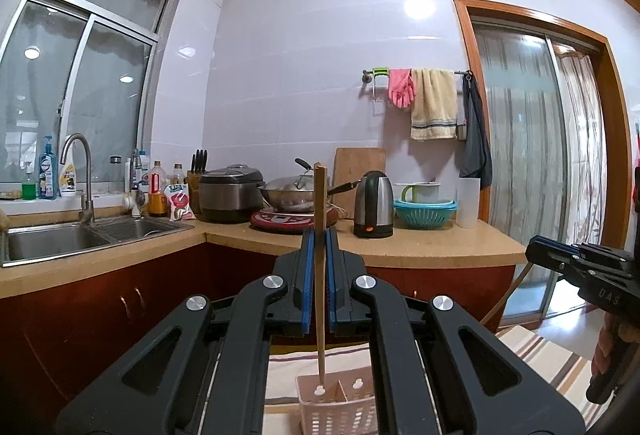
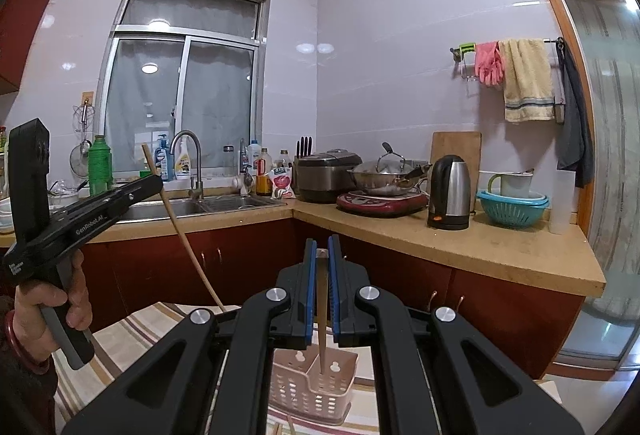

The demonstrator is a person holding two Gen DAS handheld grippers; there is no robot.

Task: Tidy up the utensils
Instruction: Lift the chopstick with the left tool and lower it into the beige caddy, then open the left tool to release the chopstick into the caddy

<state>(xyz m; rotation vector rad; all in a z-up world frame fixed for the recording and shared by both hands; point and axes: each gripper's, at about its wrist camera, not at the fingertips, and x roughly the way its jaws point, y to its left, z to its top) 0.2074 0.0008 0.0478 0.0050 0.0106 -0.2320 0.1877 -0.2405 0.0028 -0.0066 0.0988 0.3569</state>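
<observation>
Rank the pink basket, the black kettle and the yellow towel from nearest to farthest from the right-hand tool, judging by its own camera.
1. pink basket: just below the jaws.
2. black kettle: on the counter, right.
3. yellow towel: on the far wall's rail, upper right.

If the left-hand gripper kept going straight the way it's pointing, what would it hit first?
Probably the induction cooker on the counter's edge straight ahead of the left gripper, though depth is hard to judge. The chopstick it holds points down instead.
</observation>
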